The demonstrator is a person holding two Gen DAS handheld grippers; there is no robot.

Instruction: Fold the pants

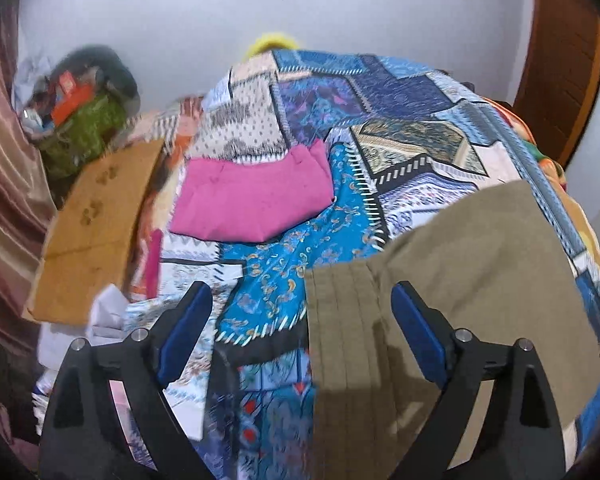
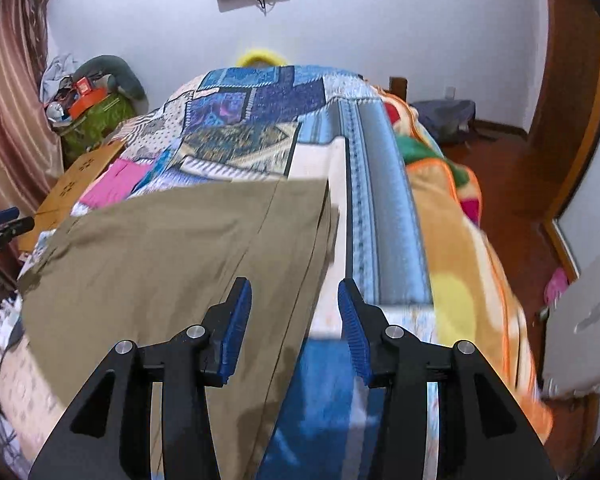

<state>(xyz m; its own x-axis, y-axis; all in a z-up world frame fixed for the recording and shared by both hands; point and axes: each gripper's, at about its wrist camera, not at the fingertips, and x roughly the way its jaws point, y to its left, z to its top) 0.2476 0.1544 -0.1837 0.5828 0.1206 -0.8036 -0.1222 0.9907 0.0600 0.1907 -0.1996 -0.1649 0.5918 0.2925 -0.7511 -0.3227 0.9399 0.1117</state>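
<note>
**Khaki pants flat on the bed, both claws above them and holding nothing**

The pants (image 2: pixel 172 248) are khaki-olive, laid flat on the patterned quilt (image 1: pixel 284 280) that covers the bed. In the right wrist view they form a broad, smooth panel with a long seam running down it and a straight far edge. Several cloth edges stack along the right side, so the cloth lies in layers there. In the left wrist view the pants (image 1: pixel 460 264) show a band of parallel ridges along their left edge, like stacked hems or a pleated waistband; which it is I cannot tell.

The left claw (image 1: pixel 302 302) stands wide apart with nothing between its pads. Its right finger hangs over the pants, its left finger over bare quilt, and the ridged edge runs between them.

The right claw (image 2: pixel 294 300) is partly apart and grips nothing. Its left finger hangs over the cloth, its right finger over the quilt, and the layered right edge of the pants passes beneath the gap.

A folded pink cloth (image 1: pixel 252 200) lies farther up the bed, well apart from the pants. A cardboard box (image 1: pixel 96 224) sits beside the bed on the left.
</note>
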